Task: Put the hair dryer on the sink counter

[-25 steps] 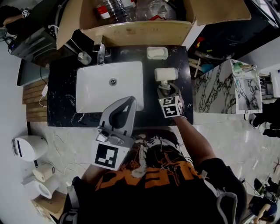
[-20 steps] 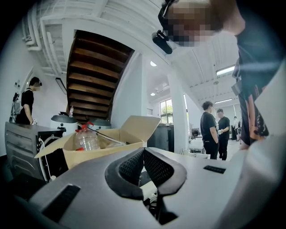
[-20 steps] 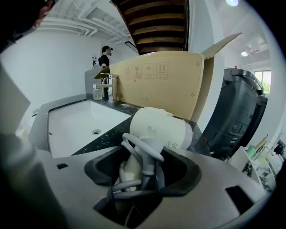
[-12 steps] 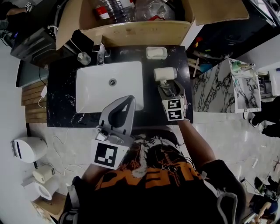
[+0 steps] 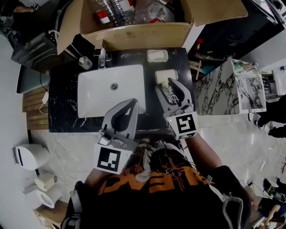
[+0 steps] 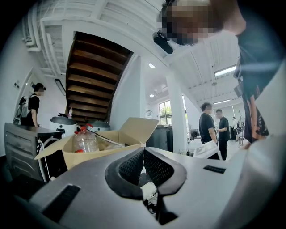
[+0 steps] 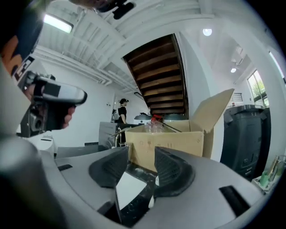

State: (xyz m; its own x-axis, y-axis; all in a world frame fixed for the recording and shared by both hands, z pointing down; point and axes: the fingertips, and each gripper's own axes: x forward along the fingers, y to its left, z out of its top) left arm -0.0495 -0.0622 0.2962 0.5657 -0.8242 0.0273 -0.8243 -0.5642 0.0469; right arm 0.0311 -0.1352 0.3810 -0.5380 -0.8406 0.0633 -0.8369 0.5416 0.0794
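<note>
The left gripper (image 5: 133, 103) is nearest to me. It is held out flat over the front edge of the black stone desk (image 5: 62, 103). Its jaws are pressed together with nothing in them, so I think it is just waiting.

The right gripper (image 5: 165, 85) hangs above the right side of the desk. Its jaws are spread apart, though they have just been closing a little. Nothing is between them, so it is not holding anything.

The small white hair dryer (image 5: 167, 75) lies on the desk below those jaws, just right of the white sink bowl (image 5: 96, 96). It is well in from the edge and looks safe there. I think the job is done.

Behind the hair dryer sits a white soap dish (image 5: 157, 56), and a shiny metal tap (image 5: 102, 58) stands at the back of the sink. Past the desk is a big open brown cardboard box (image 5: 143, 33) with clear plastic bottles (image 5: 116, 9) inside.

Far off, dark wooden stairs (image 7: 156, 76) climb to a white ceiling, and some people (image 6: 208, 125) stand around.
</note>
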